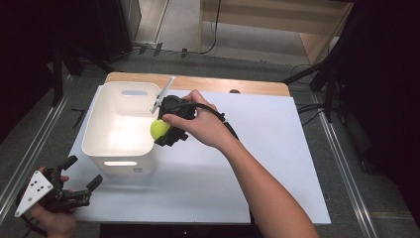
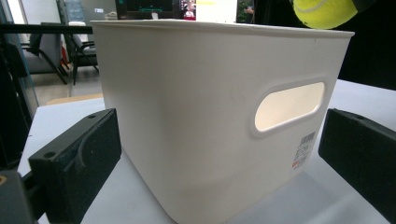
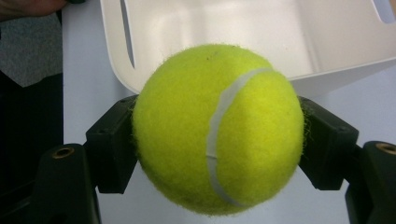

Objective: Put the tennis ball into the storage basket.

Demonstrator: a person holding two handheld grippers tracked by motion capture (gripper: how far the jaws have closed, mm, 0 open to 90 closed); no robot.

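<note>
Right tool [image 1: 166, 133] clamped on tennis ball [image 1: 159, 129], jaws pressing both sides, plain in the right gripper view [image 3: 217, 128]. Ball sits at the near right rim of the white bin [image 1: 94, 130], roughly over the edge, not clearly inside yet. Bin stands on the white table [image 1: 257, 163], handle cutout facing the person. Left tool [image 1: 81, 179] hangs at the near left corner of the table, jaws wide apart, nothing between them; in the left gripper view the bin wall [image 2: 187, 116] stands ahead of both jaws, untouched, apart from it.

Risks, judged: if the right tool lets go here, ball could catch the rim and bounce out onto the table, rolling off. Cause: ball centre looks too close to the edge rather than over the bin floor. Bin looks light, a knock from the tool body on the rim could shove or tip it, and the left tool isn't steadying it. Fuzzy ball gives decent grip, slip unlikely.
</note>
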